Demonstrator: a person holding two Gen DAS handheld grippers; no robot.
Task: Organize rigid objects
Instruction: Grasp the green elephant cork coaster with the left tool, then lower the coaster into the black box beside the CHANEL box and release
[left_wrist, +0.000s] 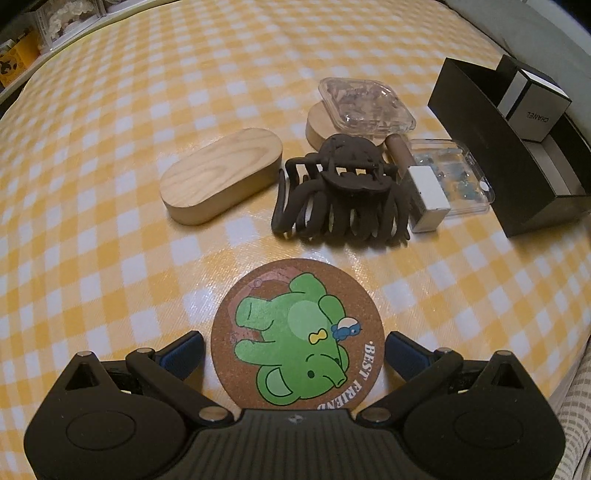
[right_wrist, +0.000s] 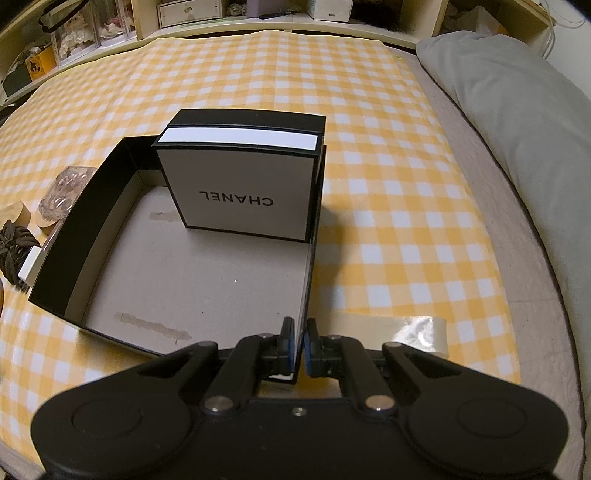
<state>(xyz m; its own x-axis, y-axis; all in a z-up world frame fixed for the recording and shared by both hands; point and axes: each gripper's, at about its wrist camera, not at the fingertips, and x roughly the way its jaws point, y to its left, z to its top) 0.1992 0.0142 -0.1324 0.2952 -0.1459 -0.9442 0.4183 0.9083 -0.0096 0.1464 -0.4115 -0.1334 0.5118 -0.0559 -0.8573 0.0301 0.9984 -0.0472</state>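
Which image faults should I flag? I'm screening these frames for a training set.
Left wrist view: fisheye bends the checked cloth, glare streaks shine above the cork coaster, corners go dark. Right wrist view: same bending, the black box casts a shadow rightward, shelves at the top edge look soft.

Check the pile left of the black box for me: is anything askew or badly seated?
Yes. The clear square case sits tilted, propped half on the wooden piece behind the brown hair claw. The white block leans against the clear lidded box. The cork coaster and oval wooden block lie flat.
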